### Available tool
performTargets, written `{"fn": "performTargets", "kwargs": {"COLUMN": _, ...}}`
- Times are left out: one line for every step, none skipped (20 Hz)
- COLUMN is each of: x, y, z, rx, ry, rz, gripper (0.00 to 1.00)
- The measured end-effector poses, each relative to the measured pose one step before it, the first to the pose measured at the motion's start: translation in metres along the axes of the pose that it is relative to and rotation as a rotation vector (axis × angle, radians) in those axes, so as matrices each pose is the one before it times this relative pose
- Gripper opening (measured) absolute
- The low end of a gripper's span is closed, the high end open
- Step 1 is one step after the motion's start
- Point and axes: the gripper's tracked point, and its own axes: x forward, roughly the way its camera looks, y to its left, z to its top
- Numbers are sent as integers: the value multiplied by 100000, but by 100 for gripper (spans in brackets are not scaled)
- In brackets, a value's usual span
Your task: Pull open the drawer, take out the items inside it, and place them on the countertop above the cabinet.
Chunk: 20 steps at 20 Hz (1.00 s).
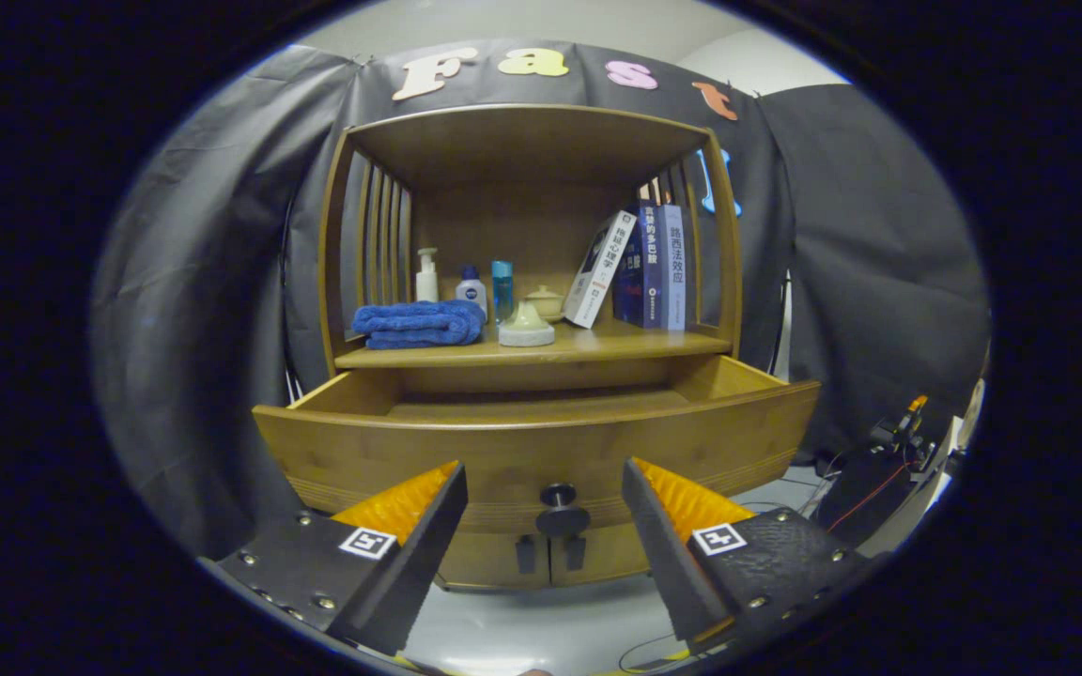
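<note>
The wooden drawer (541,441) of the cabinet stands pulled out, its curved front facing me. A round dark knob (560,502) sits low on that front, ahead of my gripper (546,474), between the two fingertips. The fingers are spread wide apart and hold nothing. From this low angle the drawer's inside is hidden behind its front. On the countertop (616,345) above the drawer lie a folded blue towel (421,324), a white pump bottle (426,276), a small white bottle (471,286), a blue tube (502,289), a pale green lidded dish (527,327) and a small cream jar (546,300).
Several books (640,268) lean at the countertop's right end, under the cabinet's wooden top. Slatted wooden sides close in the shelf space. Two small doors (550,554) sit below the drawer. Cables and equipment (898,441) lie on the floor to the right.
</note>
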Motion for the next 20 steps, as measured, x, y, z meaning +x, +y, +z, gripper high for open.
{"fn": "performTargets", "kwargs": {"x": 164, "y": -263, "z": -182, "rx": 281, "ry": -751, "rz": -794, "gripper": 99}}
{"fn": "performTargets", "kwargs": {"x": 160, "y": -415, "z": -603, "rx": 242, "ry": 426, "rz": -564, "gripper": 99}}
{"fn": "performTargets", "kwargs": {"x": 195, "y": -198, "z": -652, "rx": 182, "ry": 677, "rz": -435, "gripper": 99}}
{"fn": "performTargets", "kwargs": {"x": 21, "y": 94, "z": -502, "rx": 240, "ry": 678, "rz": 964, "gripper": 99}}
{"fn": "performTargets", "kwargs": {"x": 51, "y": 274, "z": -262, "rx": 80, "ry": -578, "rz": 1057, "gripper": 99}}
{"fn": "performTargets", "kwargs": {"x": 231, "y": -66, "z": -306, "rx": -252, "ry": -441, "rz": -1, "gripper": 99}}
{"fn": "performTargets", "kwargs": {"x": 473, "y": -248, "z": -297, "rx": -559, "ry": -364, "rz": -973, "gripper": 99}}
{"fn": "performTargets", "kwargs": {"x": 577, "y": -184, "z": -448, "rx": -457, "ry": 626, "rz": -600, "gripper": 99}}
{"fn": "performTargets", "kwargs": {"x": 764, "y": 348, "z": -374, "rx": -16, "ry": 1034, "rz": 1358, "gripper": 99}}
{"fn": "performTargets", "kwargs": {"x": 528, "y": 422, "z": -395, "rx": -336, "ry": 1271, "rz": 1940, "gripper": 99}}
{"fn": "performTargets", "kwargs": {"x": 943, "y": 217, "z": 70, "rx": -1091, "ry": -364, "rz": 1195, "gripper": 99}}
{"fn": "performTargets", "kwargs": {"x": 935, "y": -49, "z": 45, "rx": -1158, "ry": -179, "rz": -47, "gripper": 99}}
{"fn": "performTargets", "kwargs": {"x": 981, "y": 123, "z": -822, "rx": -1118, "ry": 3333, "rz": 243, "gripper": 99}}
{"fn": "performTargets", "kwargs": {"x": 15, "y": 262, "z": -617, "rx": -2536, "ry": 1654, "rz": 1000, "gripper": 99}}
{"fn": "performTargets", "kwargs": {"x": -69, "y": -87, "z": 1339, "rx": -2195, "ry": 87, "rz": 299, "gripper": 99}}
{"fn": "performTargets", "kwargs": {"x": 186, "y": -58, "z": -1261, "rx": 933, "ry": -1798, "rz": 199, "gripper": 99}}
{"fn": "performTargets", "kwargs": {"x": 667, "y": -3, "z": 75, "rx": 1963, "ry": -1872, "rz": 625, "gripper": 99}}
{"fn": "performTargets", "kwargs": {"x": 488, "y": 14, "z": 393, "rx": 2054, "ry": -1281, "rz": 373, "gripper": 99}}
{"fn": "performTargets", "kwargs": {"x": 677, "y": 138, "z": -45, "rx": 659, "ry": 496, "rz": -187, "gripper": 99}}
{"fn": "performTargets", "kwargs": {"x": 432, "y": -68, "z": 288, "rx": -1623, "ry": -119, "rz": -122, "gripper": 99}}
